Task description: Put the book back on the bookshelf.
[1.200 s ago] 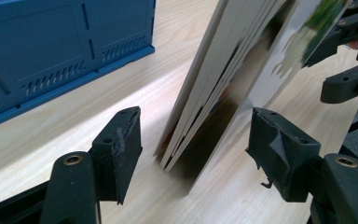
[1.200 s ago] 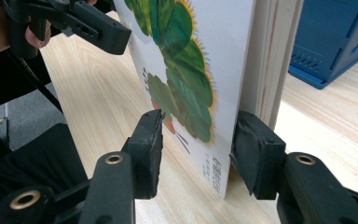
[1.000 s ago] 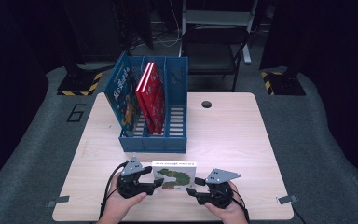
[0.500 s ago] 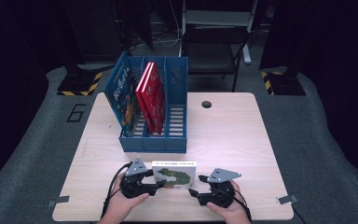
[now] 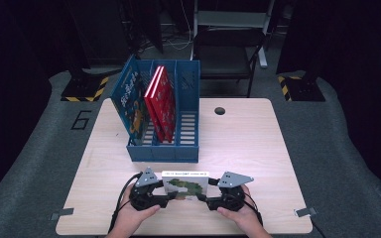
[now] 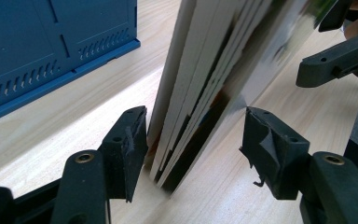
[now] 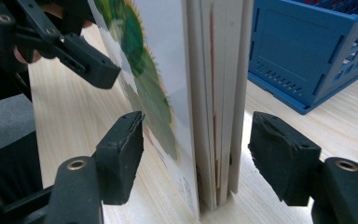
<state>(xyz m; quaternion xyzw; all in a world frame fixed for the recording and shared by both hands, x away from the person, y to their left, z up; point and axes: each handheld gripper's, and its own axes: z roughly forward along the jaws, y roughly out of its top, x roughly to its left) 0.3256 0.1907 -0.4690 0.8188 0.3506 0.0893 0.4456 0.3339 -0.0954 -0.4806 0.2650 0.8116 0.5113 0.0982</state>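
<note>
A thin picture book (image 5: pixel 186 183) with a green animal on its cover stands on its edge near the table's front. My left gripper (image 5: pixel 167 198) reaches around its left end and my right gripper (image 5: pixel 204 199) around its right end. In the left gripper view the book (image 6: pixel 205 84) leans between the jaws of the left gripper (image 6: pixel 193 126), which have just been closing; one pad (image 6: pixel 130 140) is at the back cover, the other stands clear. In the right gripper view the right gripper (image 7: pixel 193 133) straddles the book (image 7: pixel 214 93) with a gap on both sides; its jaws have just been opening, then eased in slightly.
A blue three-slot file rack (image 5: pixel 163 148) stands behind the book, with a red book (image 5: pixel 161 99) in its middle slot and a blue illustrated book (image 5: pixel 131 101) in its left one. A cable hole (image 5: pixel 220 110) sits at the table's back. A chair (image 5: pixel 225 54) stands beyond.
</note>
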